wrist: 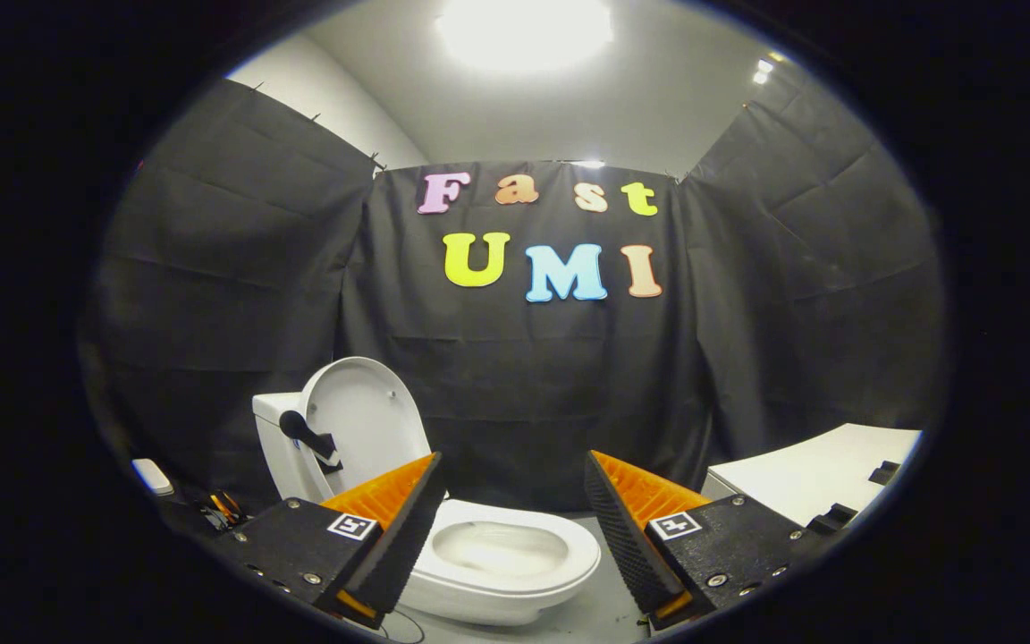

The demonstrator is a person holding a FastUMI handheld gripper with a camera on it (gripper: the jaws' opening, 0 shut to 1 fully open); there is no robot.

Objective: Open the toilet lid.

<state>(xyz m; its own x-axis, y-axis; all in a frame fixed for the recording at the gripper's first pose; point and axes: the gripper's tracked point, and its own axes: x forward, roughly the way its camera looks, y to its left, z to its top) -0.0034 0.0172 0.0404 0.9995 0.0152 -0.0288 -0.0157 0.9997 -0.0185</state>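
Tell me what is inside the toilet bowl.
With the lid raised against the tank, the toilet bowl shows a bare, pale basin, nothing visibly lying in it. One finger of the open hand-held gripper covers its near side, so that part is unknown.

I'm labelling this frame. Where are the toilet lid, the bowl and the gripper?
toilet lid (pixel 363 416): gripper view, its raised inner face.
bowl (pixel 502 547): gripper view, its inside.
gripper (pixel 510 528): gripper view, midway between open fingers.
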